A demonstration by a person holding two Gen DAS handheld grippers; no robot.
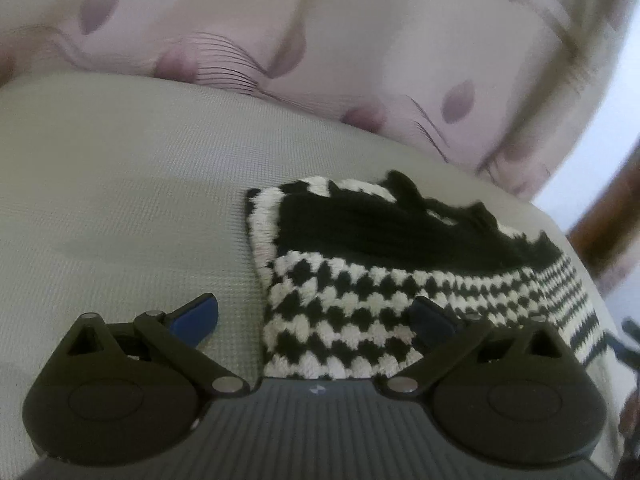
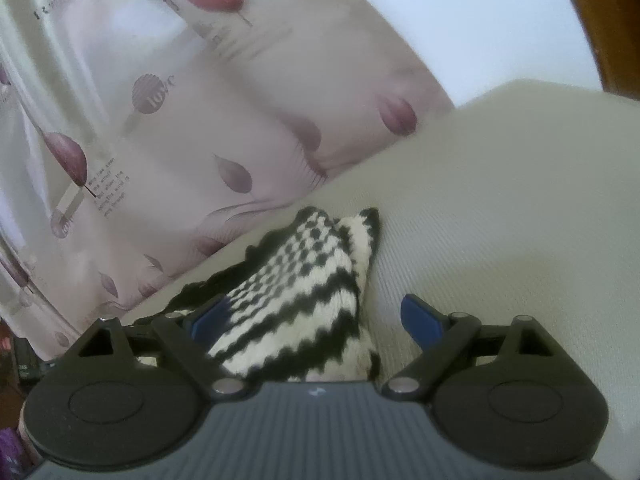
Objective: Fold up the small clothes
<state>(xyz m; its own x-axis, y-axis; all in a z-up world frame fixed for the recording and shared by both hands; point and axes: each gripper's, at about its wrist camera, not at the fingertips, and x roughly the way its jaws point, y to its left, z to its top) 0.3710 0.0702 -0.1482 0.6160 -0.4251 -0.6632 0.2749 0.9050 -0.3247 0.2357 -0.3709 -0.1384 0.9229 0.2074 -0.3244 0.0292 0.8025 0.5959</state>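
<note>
The left gripper (image 1: 314, 316) has its jaws spread wide, its two blue, smooth plastic finger pads (image 1: 196, 314) well apart and pinching nothing. Between them lies the near edge of the small black-and-white knitted garment (image 1: 372, 280), a thick, nubbly piece worked in a checker-like stitch at the near end, solid black ribbing further out and thin stripes to the right. The right-hand pad sits over the knit; whether it touches the knit cannot be told. The left-hand pad hovers over bare fabric. The garment lies flat on the pale grey-green woven cloth surface (image 1: 120, 184), whose fine grid weave shows clearly. Beyond it hangs a sheer pinkish curtain with mauve leaf prints (image 1: 280, 32), falling in soft folds.

The right gripper (image 2: 316, 316) also stands with jaws spread wide, gripping nothing. The same knitted garment (image 2: 304, 300) rises between its blue pads in a tapering, roughly triangular heap, wavy black and cream bands near the jaws and small checks toward the pointed far tip. The left-hand pad is just beside the knit, partly hidden by it; the right-hand pad is apart from it, over the woven surface (image 2: 500, 200). The printed curtain (image 2: 180, 140) fills the left and far side.
</note>
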